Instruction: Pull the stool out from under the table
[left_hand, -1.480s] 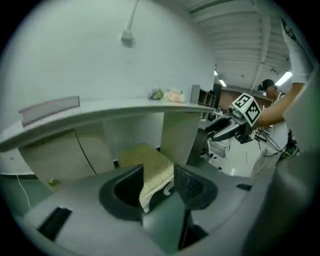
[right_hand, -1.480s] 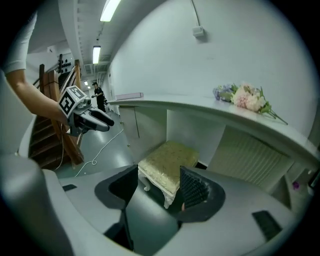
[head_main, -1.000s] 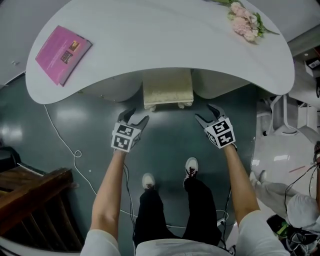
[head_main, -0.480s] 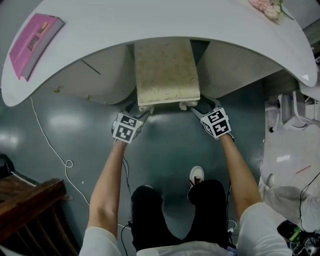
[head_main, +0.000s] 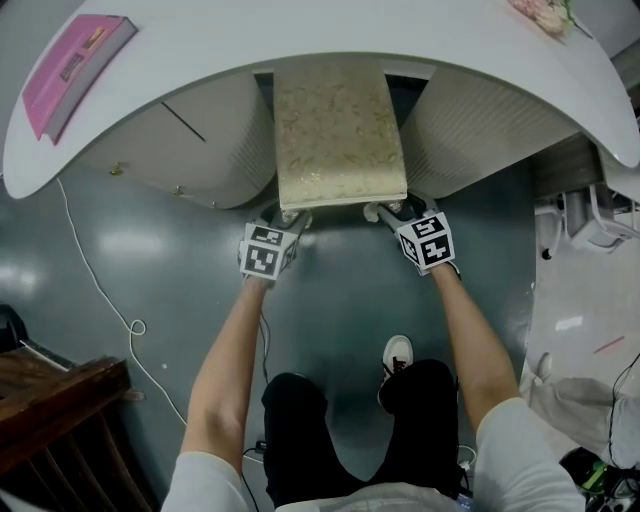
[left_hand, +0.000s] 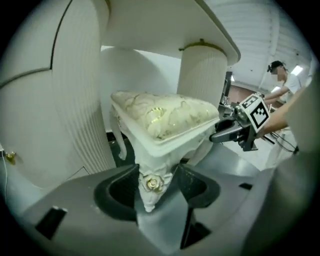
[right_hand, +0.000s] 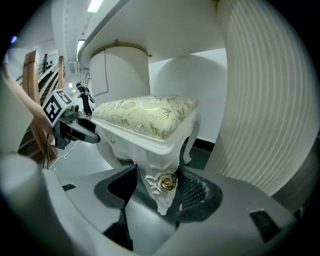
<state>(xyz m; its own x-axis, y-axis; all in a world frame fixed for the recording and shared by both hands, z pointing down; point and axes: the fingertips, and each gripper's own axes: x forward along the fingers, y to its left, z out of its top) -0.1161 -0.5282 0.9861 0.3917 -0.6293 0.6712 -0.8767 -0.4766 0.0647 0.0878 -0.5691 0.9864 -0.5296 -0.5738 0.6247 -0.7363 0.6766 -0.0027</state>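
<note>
Pinching the cream-cushioned stool's (head_main: 340, 130) rose-carved white front legs, your left gripper's (left_hand: 156, 173) fingers have just closed, and your right gripper's (right_hand: 157, 176) are clamped likewise.

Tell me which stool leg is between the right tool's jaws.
The near right leg, at the stool's front corner; the other legs stand outside the right tool.

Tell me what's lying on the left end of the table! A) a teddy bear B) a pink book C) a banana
B: the head view shows a pink book lying flat on the table near its left end.
</note>
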